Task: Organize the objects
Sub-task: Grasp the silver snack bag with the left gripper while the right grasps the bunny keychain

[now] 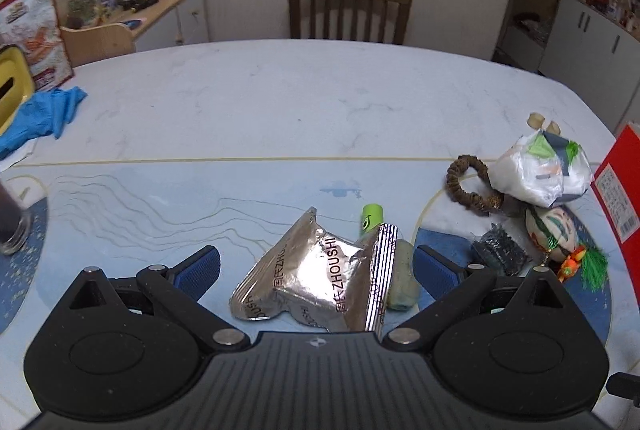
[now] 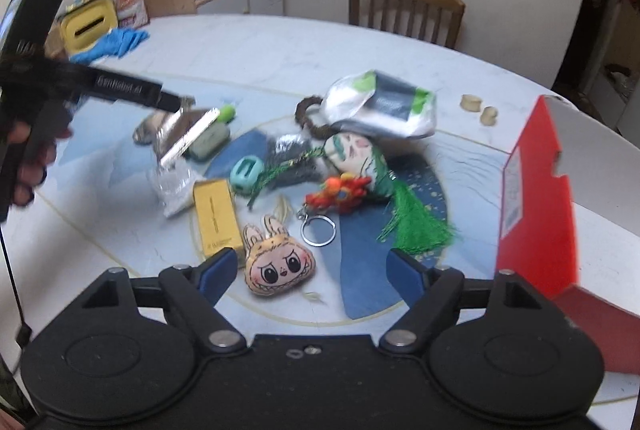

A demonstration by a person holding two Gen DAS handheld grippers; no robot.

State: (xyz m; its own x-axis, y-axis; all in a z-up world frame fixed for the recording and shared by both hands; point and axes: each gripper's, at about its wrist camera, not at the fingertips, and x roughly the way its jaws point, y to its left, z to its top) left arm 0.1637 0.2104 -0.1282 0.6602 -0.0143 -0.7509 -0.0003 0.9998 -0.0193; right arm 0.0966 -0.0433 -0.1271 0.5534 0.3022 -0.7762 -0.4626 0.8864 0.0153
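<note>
The left gripper (image 1: 316, 266) is held with fingers spread wide, a silver foil packet (image 1: 316, 282) lying between them on the counter (image 1: 280, 102). The right gripper's (image 2: 308, 274) fingers are likewise parted, a bunny-face charm (image 2: 280, 266) framed between them, a key ring (image 2: 318, 230) just beyond.

In the right wrist view the red box (image 2: 536, 198) runs off the right edge, and the left tongs (image 2: 182, 104) are smeared by motion, so how their jaws stand there cannot be told. A green tube (image 1: 371, 220) and a pale lump, perhaps soap (image 1: 403, 278), lie partly hidden behind the foil packet (image 1: 320, 278). A glass (image 1: 12, 226) is cut by the left edge.
</note>
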